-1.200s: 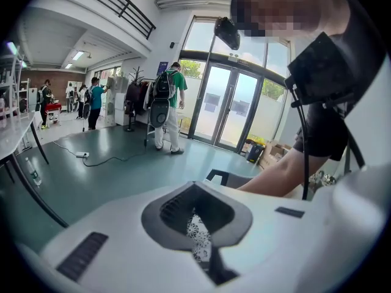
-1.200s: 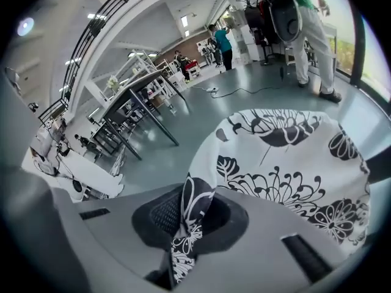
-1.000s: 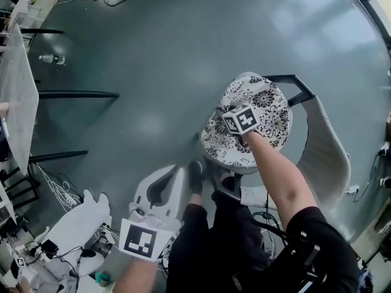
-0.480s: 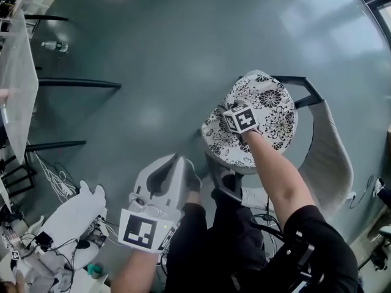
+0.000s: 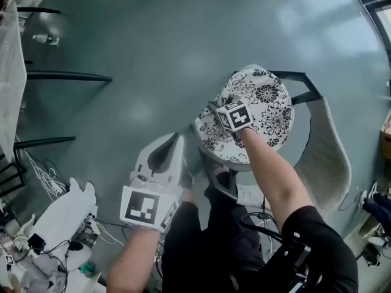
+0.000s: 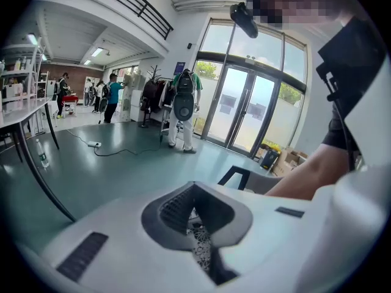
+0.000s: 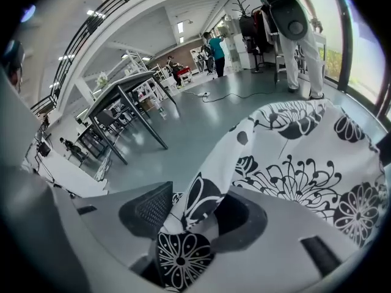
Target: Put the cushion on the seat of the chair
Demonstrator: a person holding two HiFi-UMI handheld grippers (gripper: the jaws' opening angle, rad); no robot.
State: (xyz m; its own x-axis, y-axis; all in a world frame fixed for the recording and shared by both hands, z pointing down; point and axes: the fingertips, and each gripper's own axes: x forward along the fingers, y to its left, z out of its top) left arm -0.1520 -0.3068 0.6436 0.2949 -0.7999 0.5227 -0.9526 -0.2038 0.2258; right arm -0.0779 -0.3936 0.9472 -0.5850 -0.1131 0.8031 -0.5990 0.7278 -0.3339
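Observation:
The round black-and-white floral cushion [image 5: 264,102] lies on the seat of the chair [image 5: 327,157], which has a grey backrest and a black frame. My right gripper [image 5: 217,112] sits over the cushion's left part, marker cube on top. Its jaws have just been opening. In the right gripper view a raised fold of the cushion [image 7: 293,163] still stands between the right gripper's [image 7: 189,215] spread jaws. My left gripper [image 5: 179,140] hangs just left of the seat, shut and holding nothing. In the left gripper view, the left gripper [image 6: 195,224] shows only a sliver of floral print through its slit.
A table [image 5: 7,72] with black legs stands at the left, with a bottle [image 5: 46,39] on the floor beside it. Cables and white equipment [image 5: 67,212] lie at the bottom left. People stand far off by the glass doors [image 6: 244,112].
My left gripper has come forward and closer to the cushion's left edge. The right gripper has stayed on the cushion, which sits a little further left in view.

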